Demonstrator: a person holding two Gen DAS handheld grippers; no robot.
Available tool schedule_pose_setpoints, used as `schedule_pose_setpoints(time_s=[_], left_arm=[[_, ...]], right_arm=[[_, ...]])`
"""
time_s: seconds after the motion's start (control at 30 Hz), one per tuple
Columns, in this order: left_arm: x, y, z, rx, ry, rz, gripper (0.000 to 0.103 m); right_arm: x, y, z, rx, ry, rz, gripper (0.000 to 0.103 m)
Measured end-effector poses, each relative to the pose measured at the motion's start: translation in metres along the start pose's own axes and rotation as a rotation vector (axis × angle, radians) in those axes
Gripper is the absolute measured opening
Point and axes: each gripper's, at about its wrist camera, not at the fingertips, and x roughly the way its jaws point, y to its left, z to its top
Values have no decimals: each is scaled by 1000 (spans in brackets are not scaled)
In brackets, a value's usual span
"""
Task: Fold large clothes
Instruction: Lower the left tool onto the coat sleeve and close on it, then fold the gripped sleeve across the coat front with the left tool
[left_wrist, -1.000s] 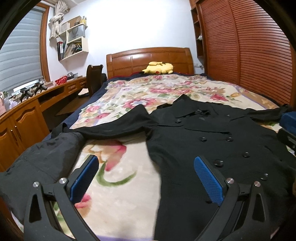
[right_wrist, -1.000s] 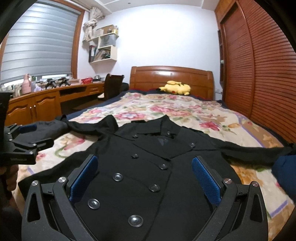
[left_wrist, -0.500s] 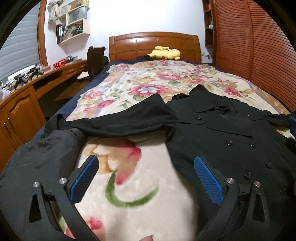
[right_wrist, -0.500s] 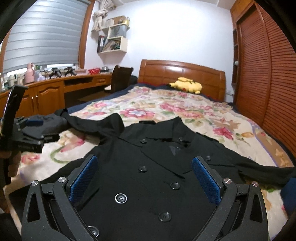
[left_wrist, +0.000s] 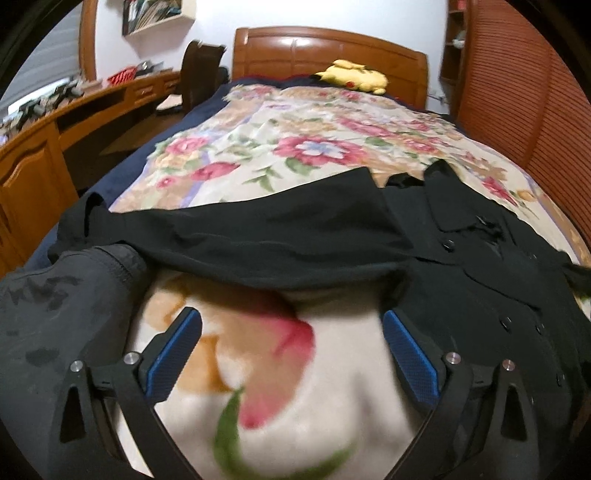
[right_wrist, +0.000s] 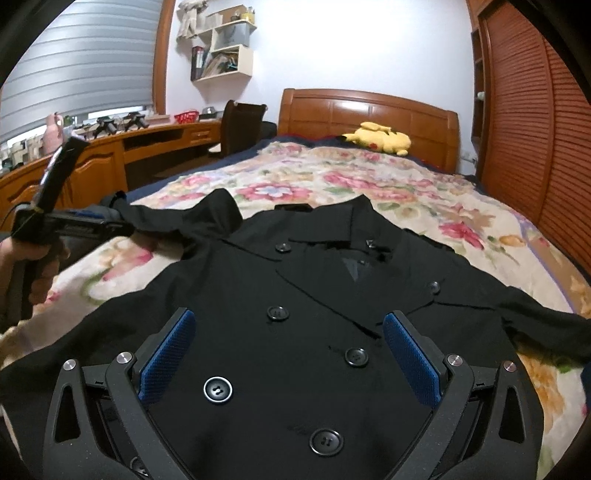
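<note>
A black double-breasted coat lies face up on the flowered bedspread, collar toward the headboard, sleeves spread out. My right gripper is open and empty, low over the coat's buttoned front. My left gripper is open and empty over bare bedspread, just short of the coat's left sleeve, which stretches across the left wrist view. The left gripper also shows at the left of the right wrist view, held in a hand next to the sleeve's end.
A second dark garment lies at the bed's near left corner. A yellow plush toy sits by the wooden headboard. A wooden desk and chair run along the left. A slatted wardrobe is on the right.
My left gripper has moved forward and down toward the coat's left sleeve. My right gripper has moved forward over the coat's front. Both stayed open.
</note>
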Motion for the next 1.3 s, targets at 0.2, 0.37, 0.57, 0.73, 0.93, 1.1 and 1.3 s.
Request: schedule_pose_setpoints(time_s=[0.2,0.37,0.57,0.73,0.93,1.1,1.3], left_arm=[[29,15,13,-81,40,14,99],[51,23,18,-141,66,38,99],[72,28,22,-181,100,21,98],[84,35,23,-217,134,17,68],[91,47,25,-251,148,20,20],[78,29,30,-168,109,54,0],[28,-17,47,-42,19,32,0]], right_arm=[[2,0,-2,-6,12,11,103],[8,1,-5,-8,32,22,103],[12,2,-7,-13,43,27,103],[11,2,-8,-15,41,27,103],[11,1,-7,-14,39,29,103],[10,1,-7,-11,38,31,103],[-3,-5,-3,-4,16,22,103]])
